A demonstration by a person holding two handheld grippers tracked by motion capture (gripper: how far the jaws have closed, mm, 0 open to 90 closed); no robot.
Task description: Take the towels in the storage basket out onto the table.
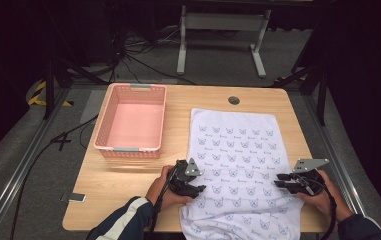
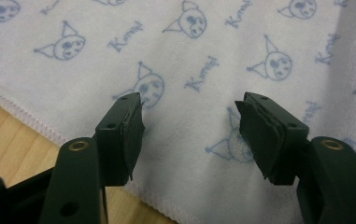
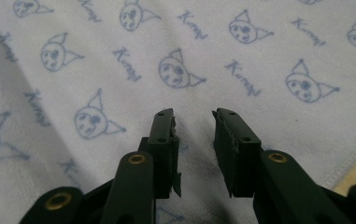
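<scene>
On the wooden table (image 1: 128,175) beside the pink basket (image 1: 132,120), our towel (image 1: 238,155), printed with cat faces and script, lay flat; left gripper (image 1: 196,188) and right gripper (image 1: 280,180) hovered, jaws spread, over it.

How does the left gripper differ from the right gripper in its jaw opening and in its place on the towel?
The left gripper has its jaws spread wide; the right gripper has a narrower gap, though it is open too. The left gripper sits at the towel's left edge, with its hem and bare table close by; the right gripper sits near the towel's right edge. Both hold nothing and point inward over the printed cloth.
</scene>
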